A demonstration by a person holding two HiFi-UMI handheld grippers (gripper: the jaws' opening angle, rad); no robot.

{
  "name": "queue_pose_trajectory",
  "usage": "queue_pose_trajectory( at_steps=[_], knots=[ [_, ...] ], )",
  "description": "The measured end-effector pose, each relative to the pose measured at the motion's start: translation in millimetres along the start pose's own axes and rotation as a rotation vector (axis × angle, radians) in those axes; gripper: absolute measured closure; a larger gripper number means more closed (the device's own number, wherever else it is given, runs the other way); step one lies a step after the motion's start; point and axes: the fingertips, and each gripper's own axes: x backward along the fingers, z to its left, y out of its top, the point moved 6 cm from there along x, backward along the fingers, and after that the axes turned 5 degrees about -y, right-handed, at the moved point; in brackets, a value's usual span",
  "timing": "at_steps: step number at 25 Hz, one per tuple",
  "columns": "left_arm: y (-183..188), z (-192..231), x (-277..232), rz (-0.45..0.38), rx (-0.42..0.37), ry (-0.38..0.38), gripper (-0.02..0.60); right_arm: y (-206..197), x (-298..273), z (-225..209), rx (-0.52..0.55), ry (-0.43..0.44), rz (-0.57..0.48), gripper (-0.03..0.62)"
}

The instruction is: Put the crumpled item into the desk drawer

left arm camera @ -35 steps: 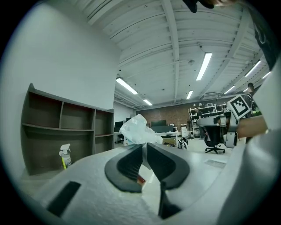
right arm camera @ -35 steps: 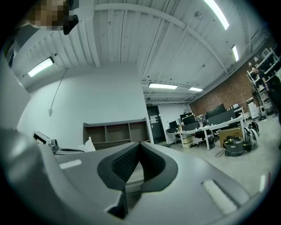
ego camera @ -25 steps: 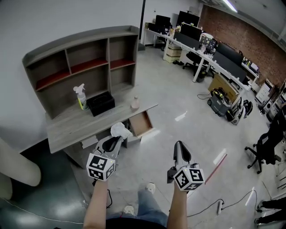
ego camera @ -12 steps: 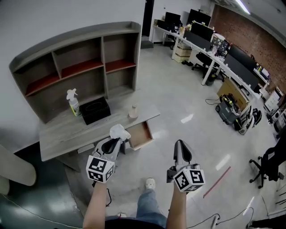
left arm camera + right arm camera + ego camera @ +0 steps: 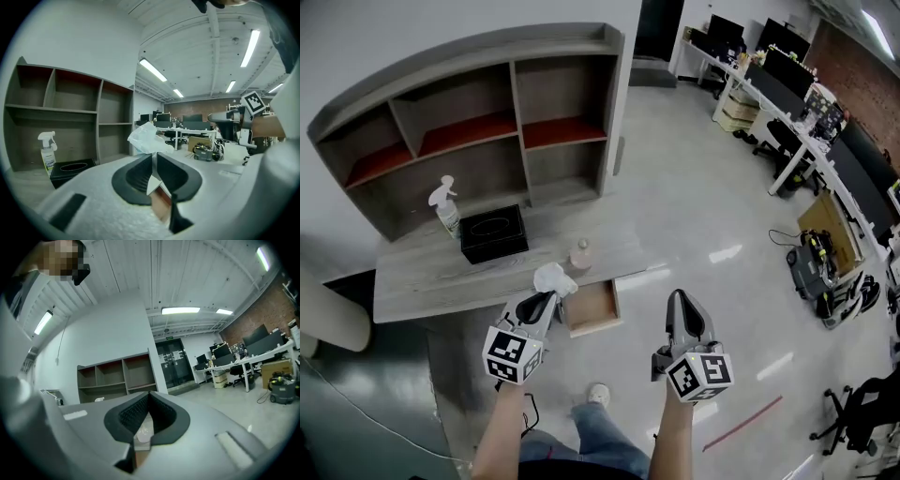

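Item 1. We hold two grippers out ahead over a pale polished floor (image 5: pixel 694 225), a marker cube (image 5: pixel 512 354) nearest us on each.

Item 2. Left gripper (image 5: pixel 546 300): jaws nearly together and clamped on the crumpled item (image 5: pixel 553 278), a white, thin, wrinkled wad that sticks out beyond the tips. In the head view it appears against the front edge of the desk (image 5: pixel 412 286), just left of the drawer; we cannot tell how high above them it is.

Item 3. Right gripper (image 5: pixel 680 302): tips closed against each other with nothing between them, held well apart from the left one, over bare floor.

Item 4. Drawer (image 5: pixel 592 307): pulled out from under the desk top, its wooden inside showing.

Item 5. On the desk top we count a small pale bottle (image 5: pixel 580 254) near the front edge above the drawer, a black box (image 5: pixel 493 233) with an oval opening further back, and a spray bottle (image 5: pixel 444 206) just beside that box on its left.

Item 6. Shelf unit (image 5: pixel 478 122): grey, open compartments, red boards, standing at the back of the desk against the wall.

Item 7. Far right: rows of office desks (image 5: pixel 787 84) with monitors and chairs.
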Motion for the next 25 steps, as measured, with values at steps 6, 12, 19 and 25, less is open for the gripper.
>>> queue_pose_trajectory(
  at_steps=[6,12,19,25],
  knots=[
    [-22.6,-14.1,-39.4,0.063,0.051,0.024,0.541,-23.8,-56.8,-29.8,-0.036,0.082,0.094,0.582],
    [-82.6,-26.0,-65.3,0.169,0.175,0.002,0.541,-73.3,-87.3,-28.7,-0.068,0.134,0.216,0.582],
    [-175.2,-26.6,-97.6,0.303,0.346,0.016,0.541,-142.3,-95.3,-33.2,-0.104,0.160,0.359,0.582],
    [-257.5,-19.6,-137.9,0.415,0.458,0.047,0.540,-203.3,-90.1,-43.1,-0.125,0.150,0.443,0.582]
  ],
)
